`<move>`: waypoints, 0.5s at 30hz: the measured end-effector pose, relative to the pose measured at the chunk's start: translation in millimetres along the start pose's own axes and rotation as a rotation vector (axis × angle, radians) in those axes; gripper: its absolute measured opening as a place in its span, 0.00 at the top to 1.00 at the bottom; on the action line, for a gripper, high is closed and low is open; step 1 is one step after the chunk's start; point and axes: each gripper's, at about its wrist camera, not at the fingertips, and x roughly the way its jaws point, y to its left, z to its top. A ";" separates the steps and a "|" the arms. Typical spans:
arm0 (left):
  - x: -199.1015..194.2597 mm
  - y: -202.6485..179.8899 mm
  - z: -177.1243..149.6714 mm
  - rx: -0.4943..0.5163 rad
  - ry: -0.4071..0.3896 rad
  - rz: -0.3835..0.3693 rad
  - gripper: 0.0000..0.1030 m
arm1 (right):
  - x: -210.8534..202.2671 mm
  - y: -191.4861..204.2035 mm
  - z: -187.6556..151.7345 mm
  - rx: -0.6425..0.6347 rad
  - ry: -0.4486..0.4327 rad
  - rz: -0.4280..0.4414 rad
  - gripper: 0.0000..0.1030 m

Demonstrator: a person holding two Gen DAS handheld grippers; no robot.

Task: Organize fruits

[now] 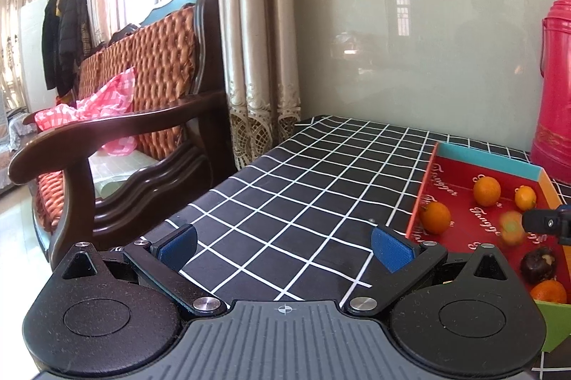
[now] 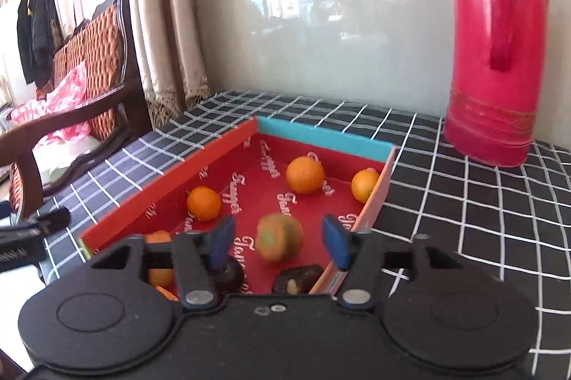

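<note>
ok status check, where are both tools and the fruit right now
Left tool open, empty, over the checked tablecloth. Right tool open above the red box, blurred orange-green fruit loose between its fingers. Nothing in the way.

A black cloth with a thin white grid (image 1: 303, 187) is covering the table, looking matt and smooth. On it the shallow red cardboard tray (image 2: 200, 162) with white script print is showing a faint sheen, its far rim a flat turquoise paper. Inside the tray the round oranges (image 2: 305, 175) are looking waxy and finely dimpled, and the dark brownish fruits (image 2: 296, 280) nearest the camera dull and rough. Behind the tray the tall pink plastic flask (image 2: 496, 51) is shining (ribbed near its base). The wall (image 1: 410, 33) behind the tray is gleaming like polished panel. Left of the tray, the dark wooden armchair (image 1: 117, 130) is glossy with varnish, its quilted orange cushion satiny.
</note>
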 end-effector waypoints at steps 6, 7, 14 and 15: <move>-31.9 -5.0 9.0 0.035 -0.013 -0.084 0.00 | -57.9 0.0 -3.5 0.096 -0.024 -0.117 0.15; -42.9 -4.5 10.8 0.033 -0.012 -0.101 0.00 | -69.6 1.0 -4.7 0.103 -0.024 -0.147 0.10; -116.9 -6.9 16.7 0.074 -0.011 -0.216 0.00 | -145.6 20.3 -16.2 0.110 -0.067 -0.236 0.06; -126.6 -7.6 16.4 0.083 -0.020 -0.220 0.00 | -154.2 22.9 -18.2 0.111 -0.072 -0.243 0.06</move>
